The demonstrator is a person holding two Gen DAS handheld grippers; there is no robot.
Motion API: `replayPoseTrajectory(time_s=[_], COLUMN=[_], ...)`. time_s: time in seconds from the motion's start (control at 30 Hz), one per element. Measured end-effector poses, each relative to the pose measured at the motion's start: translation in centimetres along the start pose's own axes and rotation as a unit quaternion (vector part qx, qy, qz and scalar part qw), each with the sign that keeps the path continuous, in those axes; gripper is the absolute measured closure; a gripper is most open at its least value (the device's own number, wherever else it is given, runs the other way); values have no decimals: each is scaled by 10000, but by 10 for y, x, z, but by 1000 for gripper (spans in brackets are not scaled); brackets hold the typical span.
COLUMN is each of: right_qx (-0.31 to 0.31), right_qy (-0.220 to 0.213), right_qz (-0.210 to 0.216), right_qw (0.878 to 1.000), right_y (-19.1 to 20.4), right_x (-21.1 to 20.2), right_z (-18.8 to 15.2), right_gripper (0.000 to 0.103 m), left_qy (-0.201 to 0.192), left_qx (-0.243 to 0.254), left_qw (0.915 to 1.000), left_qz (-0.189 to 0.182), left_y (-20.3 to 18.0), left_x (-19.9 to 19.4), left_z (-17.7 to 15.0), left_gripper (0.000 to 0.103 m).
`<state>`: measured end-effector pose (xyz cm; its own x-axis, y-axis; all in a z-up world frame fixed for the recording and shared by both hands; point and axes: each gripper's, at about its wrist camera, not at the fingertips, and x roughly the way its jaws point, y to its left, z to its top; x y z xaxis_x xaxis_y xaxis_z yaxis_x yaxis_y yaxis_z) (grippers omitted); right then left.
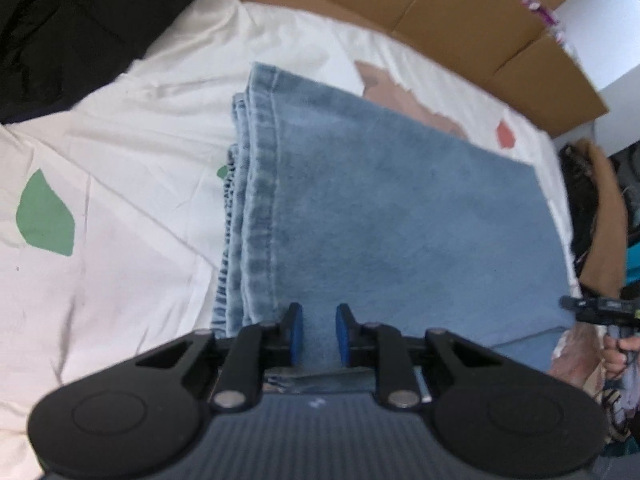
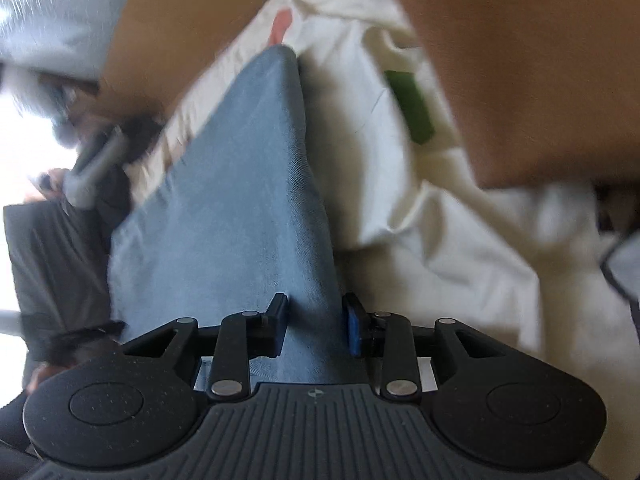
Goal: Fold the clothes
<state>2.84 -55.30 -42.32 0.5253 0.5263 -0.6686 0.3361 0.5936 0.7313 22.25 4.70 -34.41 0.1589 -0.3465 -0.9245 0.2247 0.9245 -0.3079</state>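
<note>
Light blue jeans (image 1: 380,208), folded into a thick stack, lie on a white sheet (image 1: 120,140) printed with green and red leaf shapes. My left gripper (image 1: 318,332) is at the near edge of the stack, its blue pads (image 1: 295,334) pressed on a fold of denim. In the right wrist view a raised ridge of the jeans (image 2: 240,200) runs between the fingers of my right gripper (image 2: 316,330). A dark gap shows beside its right pad (image 2: 354,334), so the jaws stand apart around the cloth without pressing it.
Brown cardboard (image 1: 480,20) stands along the far side of the sheet and fills the upper right in the right wrist view (image 2: 520,60). Dark clothing (image 1: 80,20) is heaped at the top left. A person's arm (image 1: 604,220) is at the right edge.
</note>
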Motion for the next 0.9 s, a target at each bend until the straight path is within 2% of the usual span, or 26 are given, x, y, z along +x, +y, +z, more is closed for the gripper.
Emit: replayPoseTrajectory(time_s=[0.07, 0.17, 0.23, 0.27, 0.33, 0.4, 0.5, 0.6, 0.67, 0.8, 0.9], right_qx=[110, 173, 281, 370, 528, 684, 683, 624, 628, 674, 898], right_qy=[-196, -496, -712, -764, -885, -985, -919, -782, -794, -1057, -1267], right_qz=[180, 219, 271, 255, 246, 249, 165, 162, 162, 414, 590], right_qw=[9996, 9984, 9967, 9961, 9944, 9925, 9933, 9949, 9947, 9912, 9861], right_y=[-3, -4, -7, -10, -15, -17, -14, -14, -15, -13, -17], right_x=[-3, -5, -4, -2, 3, 2, 0, 1, -2, -12, -13], right_z=[-9, -22, -31, -34, -40, -43, -43, -35, -31, -33, -37], right_gripper=[72, 71, 65, 65, 64, 63, 63, 64, 64, 67, 70], left_qy=[141, 395, 513, 569, 602, 631, 549, 379, 365, 505, 593], left_qx=[157, 386, 614, 731, 966, 952, 1155, 1317, 1225, 1330, 1391], left_qw=[9996, 9975, 9948, 9930, 9894, 9878, 9868, 9847, 9865, 9840, 9843], left_qz=[212, 440, 631, 726, 903, 1063, 991, 1074, 1024, 1070, 909], left_y=[-9, -23, -37, -44, -60, -74, -97, -108, -105, -96, -86], left_x=[-3, -9, -14, -17, -23, -28, -31, -23, -18, -10, -11], left_z=[9, 22, 32, 36, 44, 53, 60, 59, 57, 55, 55], left_gripper=[82, 79, 79, 76, 71, 70, 67, 67, 67, 68, 68])
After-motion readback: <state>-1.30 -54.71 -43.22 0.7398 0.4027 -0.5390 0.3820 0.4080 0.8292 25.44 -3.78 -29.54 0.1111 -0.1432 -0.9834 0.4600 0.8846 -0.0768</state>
